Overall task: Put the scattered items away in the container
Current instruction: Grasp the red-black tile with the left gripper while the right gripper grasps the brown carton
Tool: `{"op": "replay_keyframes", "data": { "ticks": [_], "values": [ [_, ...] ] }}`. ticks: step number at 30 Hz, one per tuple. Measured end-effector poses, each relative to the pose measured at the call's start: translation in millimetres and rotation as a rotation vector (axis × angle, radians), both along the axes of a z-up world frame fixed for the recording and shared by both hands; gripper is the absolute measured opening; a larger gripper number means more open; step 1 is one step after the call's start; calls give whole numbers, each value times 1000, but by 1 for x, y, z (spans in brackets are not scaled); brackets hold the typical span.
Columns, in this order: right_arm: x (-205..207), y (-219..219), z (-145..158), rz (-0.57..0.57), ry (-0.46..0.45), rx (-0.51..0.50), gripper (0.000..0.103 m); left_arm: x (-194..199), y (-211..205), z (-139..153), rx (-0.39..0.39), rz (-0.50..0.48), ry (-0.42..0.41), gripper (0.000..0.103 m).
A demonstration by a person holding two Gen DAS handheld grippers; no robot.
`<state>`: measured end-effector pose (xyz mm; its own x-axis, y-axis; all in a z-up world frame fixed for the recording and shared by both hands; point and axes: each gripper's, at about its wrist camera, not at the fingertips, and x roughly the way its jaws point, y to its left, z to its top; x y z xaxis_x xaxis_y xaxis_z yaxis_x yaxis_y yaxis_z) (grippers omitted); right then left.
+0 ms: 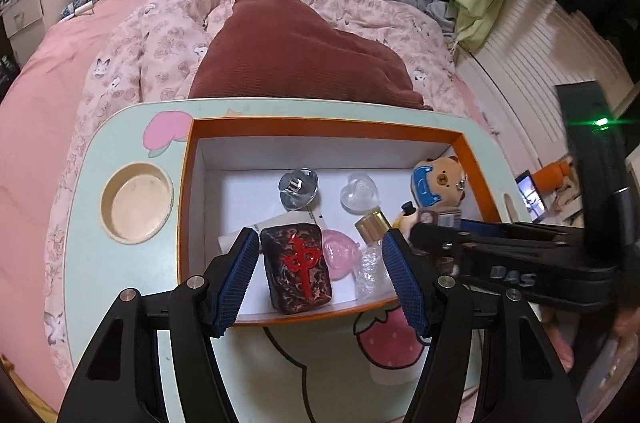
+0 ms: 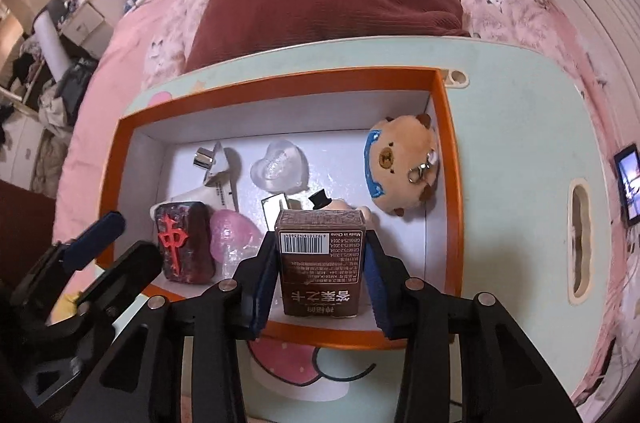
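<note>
box [image 2: 280,85]: tile [image 2: 185,247], plush [image 2: 402,163], heart [image 2: 278,165] inside | right gripper [image 2: 320,287] clamps carton [image 2: 322,263] over box; undropped | left gripper [image 1: 320,279] wide, empty

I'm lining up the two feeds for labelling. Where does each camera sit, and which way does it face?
Left wrist: on the left gripper, angled down into the orange box; its open fingers flank the mahjong tile, and the right gripper crosses at right.
Right wrist: on the right gripper, facing the same box; fingers clamp a brown card box.
Shared: tile, clear heart, bear plush.
</note>
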<state>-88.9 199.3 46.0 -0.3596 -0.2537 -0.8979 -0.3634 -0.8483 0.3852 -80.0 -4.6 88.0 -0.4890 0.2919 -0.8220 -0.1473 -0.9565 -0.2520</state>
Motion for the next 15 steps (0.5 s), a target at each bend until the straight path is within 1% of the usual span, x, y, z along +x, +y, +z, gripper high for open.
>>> {"op": "replay_keyframes", "data": {
  "ticks": [2, 4, 5, 6, 7, 8, 10, 15],
  "values": [
    [7, 6, 8, -23, 37, -33, 39, -3, 4, -3, -5, -10, -21, 65],
    [15, 13, 20, -49, 76, -37, 39, -7, 6, -7, -11, -12, -42, 64],
    [24, 16, 30, -71, 110, -27, 39, -9, 7, -10, -17, -8, -53, 63],
    [30, 18, 35, -83, 130, -17, 39, -11, 8, -13, -21, -2, -62, 53],
    [38, 20, 43, -95, 157, -3, 39, -12, 8, -16, -16, 4, -70, 50],
    [44, 21, 49, -101, 174, 6, 39, -13, 7, -17, -17, 17, -68, 50],
    [50, 26, 57, -97, 198, 1, 39, -15, 8, -18, -28, 30, -90, 50],
    [62, 31, 65, -100, 230, -28, 39, -20, 18, -28, -105, 39, -121, 50]
  ]
}}
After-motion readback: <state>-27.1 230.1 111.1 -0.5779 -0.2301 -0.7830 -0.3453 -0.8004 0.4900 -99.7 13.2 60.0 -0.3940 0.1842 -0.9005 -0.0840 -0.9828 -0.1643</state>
